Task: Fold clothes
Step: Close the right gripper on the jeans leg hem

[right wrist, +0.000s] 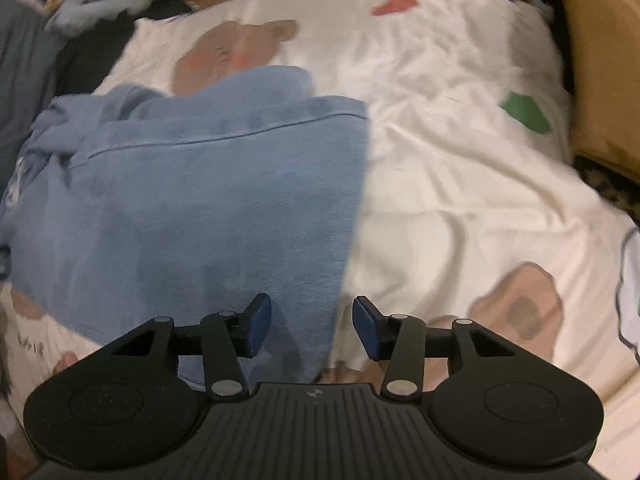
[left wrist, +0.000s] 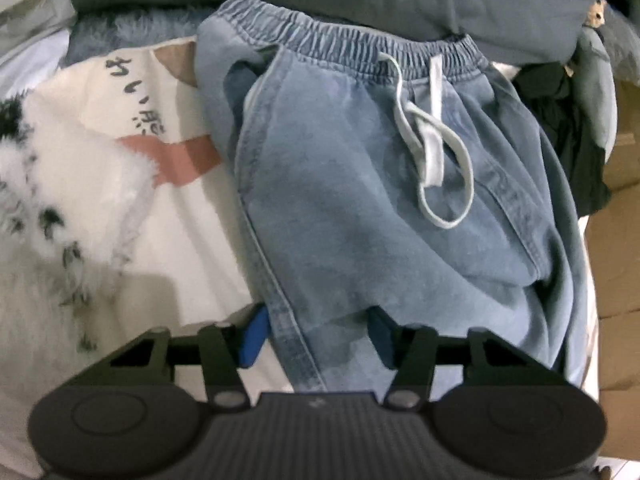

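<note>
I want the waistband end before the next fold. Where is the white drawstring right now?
In the left wrist view, the white drawstring lies looped on the blue pants, right of centre, just below their elastic waistband.

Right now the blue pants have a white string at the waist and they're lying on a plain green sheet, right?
Not quite. The pants do have a white string at the waist, but the sheet is cream with cartoon bear prints, not plain green. The right wrist view shows it best.
</note>
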`<state>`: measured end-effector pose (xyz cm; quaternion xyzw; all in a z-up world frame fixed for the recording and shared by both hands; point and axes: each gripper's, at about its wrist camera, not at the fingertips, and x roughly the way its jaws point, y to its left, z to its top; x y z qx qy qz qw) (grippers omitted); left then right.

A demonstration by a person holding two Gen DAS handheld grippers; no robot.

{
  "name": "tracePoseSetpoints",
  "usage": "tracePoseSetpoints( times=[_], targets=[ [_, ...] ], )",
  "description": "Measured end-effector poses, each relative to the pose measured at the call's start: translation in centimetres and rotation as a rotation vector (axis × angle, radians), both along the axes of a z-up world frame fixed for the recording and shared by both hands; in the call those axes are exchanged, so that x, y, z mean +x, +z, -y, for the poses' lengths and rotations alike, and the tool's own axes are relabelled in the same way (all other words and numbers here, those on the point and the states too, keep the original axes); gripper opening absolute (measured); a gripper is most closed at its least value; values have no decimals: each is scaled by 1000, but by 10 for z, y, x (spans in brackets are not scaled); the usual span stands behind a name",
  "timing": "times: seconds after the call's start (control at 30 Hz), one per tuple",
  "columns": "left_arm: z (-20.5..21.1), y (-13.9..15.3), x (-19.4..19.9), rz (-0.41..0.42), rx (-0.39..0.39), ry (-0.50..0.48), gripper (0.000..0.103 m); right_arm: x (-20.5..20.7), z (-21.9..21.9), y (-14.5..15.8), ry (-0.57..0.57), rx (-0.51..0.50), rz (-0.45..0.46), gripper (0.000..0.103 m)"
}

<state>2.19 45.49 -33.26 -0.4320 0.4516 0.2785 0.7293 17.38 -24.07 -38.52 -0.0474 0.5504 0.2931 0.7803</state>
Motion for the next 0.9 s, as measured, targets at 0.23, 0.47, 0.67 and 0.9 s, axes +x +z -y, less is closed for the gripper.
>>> tracePoseSetpoints(
  times=[0.23, 0.47, 0.67, 0.9],
  targets=[
    [-5, 12, -2, -43, 14, 6, 19, 2, -11, 9, -2, -21, 15, 3],
    [-11, 44, -4, -62, 20, -61, 13, -10, -5, 50, 11, -9, 3, 1],
    [-15, 67, -5, -111, 47, -101, 0, -34, 7, 83, 13, -6, -50, 1],
    [-30, 65, 0, -123, -2, -103, 2, -62, 25, 101, 8, -24, -101, 1]
  ],
)
